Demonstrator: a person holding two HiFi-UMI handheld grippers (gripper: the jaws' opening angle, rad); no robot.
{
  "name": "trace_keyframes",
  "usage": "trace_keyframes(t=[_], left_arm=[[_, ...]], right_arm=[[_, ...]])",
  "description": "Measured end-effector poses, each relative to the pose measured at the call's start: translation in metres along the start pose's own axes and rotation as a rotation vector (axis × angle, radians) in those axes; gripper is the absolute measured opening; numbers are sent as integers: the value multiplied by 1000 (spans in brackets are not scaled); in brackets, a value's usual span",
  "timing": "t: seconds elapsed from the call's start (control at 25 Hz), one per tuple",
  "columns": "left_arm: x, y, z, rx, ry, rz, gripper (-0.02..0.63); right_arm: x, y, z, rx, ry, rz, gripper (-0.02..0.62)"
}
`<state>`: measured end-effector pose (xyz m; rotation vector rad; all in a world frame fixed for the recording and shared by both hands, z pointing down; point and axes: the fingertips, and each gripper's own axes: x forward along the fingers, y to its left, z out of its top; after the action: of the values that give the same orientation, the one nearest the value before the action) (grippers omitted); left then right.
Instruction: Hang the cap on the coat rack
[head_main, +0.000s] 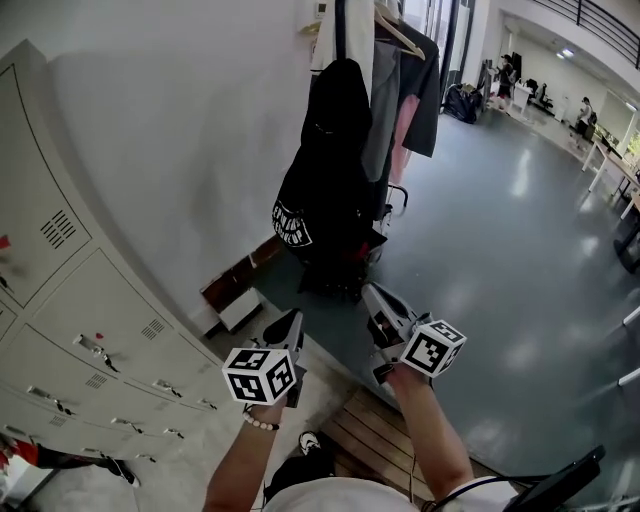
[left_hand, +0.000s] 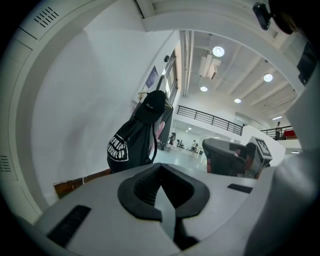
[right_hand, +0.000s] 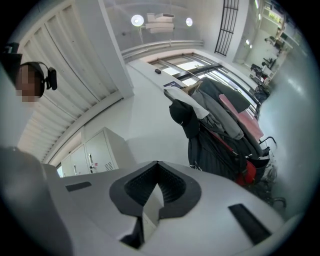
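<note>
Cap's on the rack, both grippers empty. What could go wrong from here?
1. The cap sits above the black bag and its hook is hidden, so it may only be perched and could slide off.
2. The hanging clothes crowd right beside it. If one swings, it could nudge the cap loose.
3. The left gripper and right gripper have their fingers shut and are away from the cap, so catching a slip means a fresh reach.

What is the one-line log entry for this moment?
cap: hanging on coat rack, above black bag | left tool: shut, empty | right tool: shut, empty | both tools: apart from rack
</note>
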<state>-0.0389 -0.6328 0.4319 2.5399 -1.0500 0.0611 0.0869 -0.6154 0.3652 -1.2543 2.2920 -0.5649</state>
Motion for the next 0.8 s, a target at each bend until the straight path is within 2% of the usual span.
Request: trace_keyframes(t=[0.24,0.4,0.64,0.8], left_arm=[[-43,-62,-51,6,35,12,3],[-78,-98,-82,0,57,29,3],[-108,-128,-113,-30,73,28,3],[-113,-129,-116,-44,76,32,3]], right_arm=[[-105,30,-32,-113,77,-52,2],[-162,48,-47,-108,102,-69,2],[-205,68,-66,-112,135,-102,2],[-219,71,-61,-114,96,-159,2]])
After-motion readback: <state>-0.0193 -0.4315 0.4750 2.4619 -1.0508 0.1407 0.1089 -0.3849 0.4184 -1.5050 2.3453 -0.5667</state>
